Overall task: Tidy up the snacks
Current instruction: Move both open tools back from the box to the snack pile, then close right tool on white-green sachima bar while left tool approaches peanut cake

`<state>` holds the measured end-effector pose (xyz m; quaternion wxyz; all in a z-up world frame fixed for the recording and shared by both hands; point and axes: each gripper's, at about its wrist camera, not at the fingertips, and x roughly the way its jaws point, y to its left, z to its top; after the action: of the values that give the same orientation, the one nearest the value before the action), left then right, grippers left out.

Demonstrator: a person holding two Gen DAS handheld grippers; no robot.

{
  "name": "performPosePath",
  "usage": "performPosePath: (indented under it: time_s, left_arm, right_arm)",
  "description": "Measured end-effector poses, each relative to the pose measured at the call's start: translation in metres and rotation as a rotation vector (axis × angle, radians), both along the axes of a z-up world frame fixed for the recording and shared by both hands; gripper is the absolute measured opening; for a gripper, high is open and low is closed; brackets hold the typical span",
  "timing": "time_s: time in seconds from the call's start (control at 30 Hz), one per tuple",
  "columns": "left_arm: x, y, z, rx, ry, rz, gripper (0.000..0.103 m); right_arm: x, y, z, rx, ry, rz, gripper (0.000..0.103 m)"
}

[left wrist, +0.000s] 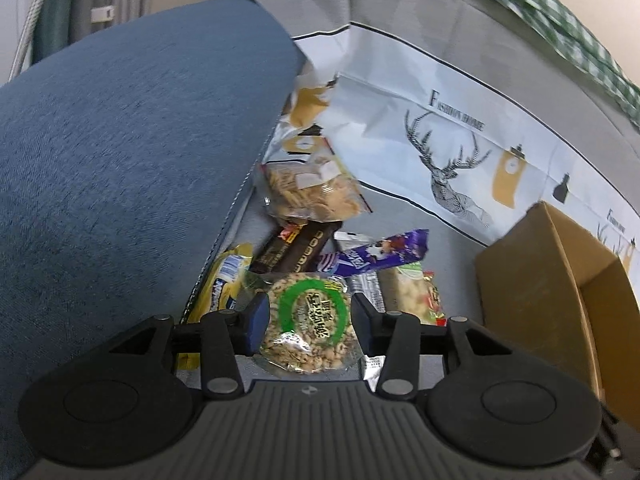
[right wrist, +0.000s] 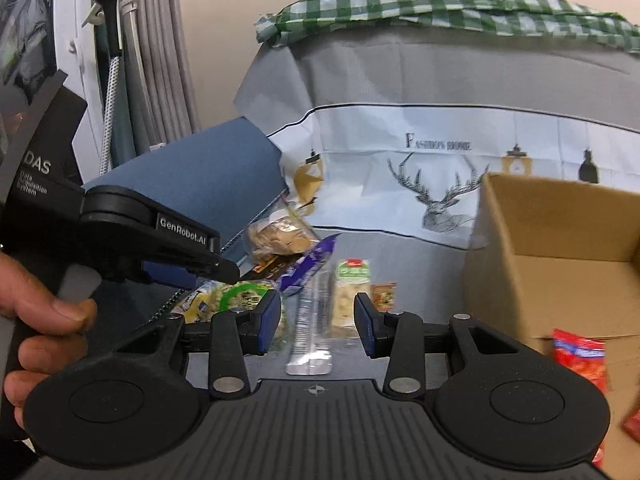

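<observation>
Several snack packs lie in a pile on a grey sofa seat. My left gripper (left wrist: pixel 309 322) is open, its jaws on either side of a round green-labelled snack pack (left wrist: pixel 310 322), which also shows in the right wrist view (right wrist: pixel 242 298). Behind it lie a dark brown bar (left wrist: pixel 296 250), a purple wrapper (left wrist: pixel 380 258), a clear bag of biscuits (left wrist: pixel 310 194), a yellow pack (left wrist: pixel 226 280) and a peanut pack (left wrist: pixel 412 292). My right gripper (right wrist: pixel 317 322) is open and empty above a clear long packet (right wrist: pixel 310 336). An open cardboard box (right wrist: pixel 560 256) stands to the right.
A blue cushion (left wrist: pixel 120 160) borders the pile on the left. A deer-print cloth (left wrist: pixel 440 152) covers the sofa back, with a green checked cloth (right wrist: pixel 440 8) on top. A red snack bag (right wrist: pixel 580 360) sits in front of the box. The left gripper's body (right wrist: pixel 152 236) crosses the right wrist view.
</observation>
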<state>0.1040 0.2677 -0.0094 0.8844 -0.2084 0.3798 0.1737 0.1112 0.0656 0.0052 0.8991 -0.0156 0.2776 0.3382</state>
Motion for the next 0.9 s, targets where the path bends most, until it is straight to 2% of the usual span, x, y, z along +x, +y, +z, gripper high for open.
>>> performPosePath:
  time_s: [0.13,0.23,0.3,0.43,0.5,0.63,0.73,0.8,0.9]
  left_arm:
    - [0.002,0.001,-0.005,-0.019,0.014,0.01,0.052]
    - [0.006,-0.001,-0.009,-0.014,0.026,0.008,0.061]
    - [0.01,-0.002,-0.013,-0.012,0.035,0.01,0.068]
    - [0.02,-0.005,-0.021,-0.011,0.061,0.019,0.077]
    - [0.025,-0.006,-0.024,-0.011,0.076,0.024,0.083]
    - [0.034,-0.007,-0.033,-0.001,0.114,0.037,0.086]
    - [0.04,-0.004,-0.039,-0.018,0.13,0.049,0.086]
    - [0.043,-0.001,-0.044,-0.042,0.147,0.062,0.086]
    - [0.044,0.001,-0.048,-0.07,0.165,0.078,0.086]
  right_arm:
    - [0.012,0.017,-0.017,-0.018,0.001,-0.007,0.043]
    - [0.023,0.025,-0.032,-0.041,0.025,-0.032,0.044]
    - [0.031,0.031,-0.04,-0.059,0.029,-0.055,0.05]
    - [0.048,0.046,-0.053,-0.077,0.026,-0.096,0.054]
    - [0.059,0.053,-0.058,-0.082,0.036,-0.12,0.064]
    - [0.076,0.066,-0.072,-0.109,0.068,-0.131,0.065]
    - [0.085,0.069,-0.079,-0.117,0.096,-0.124,0.064]
    - [0.087,0.07,-0.081,-0.127,0.105,-0.108,0.046]
    - [0.087,0.068,-0.079,-0.126,0.098,-0.096,0.038]
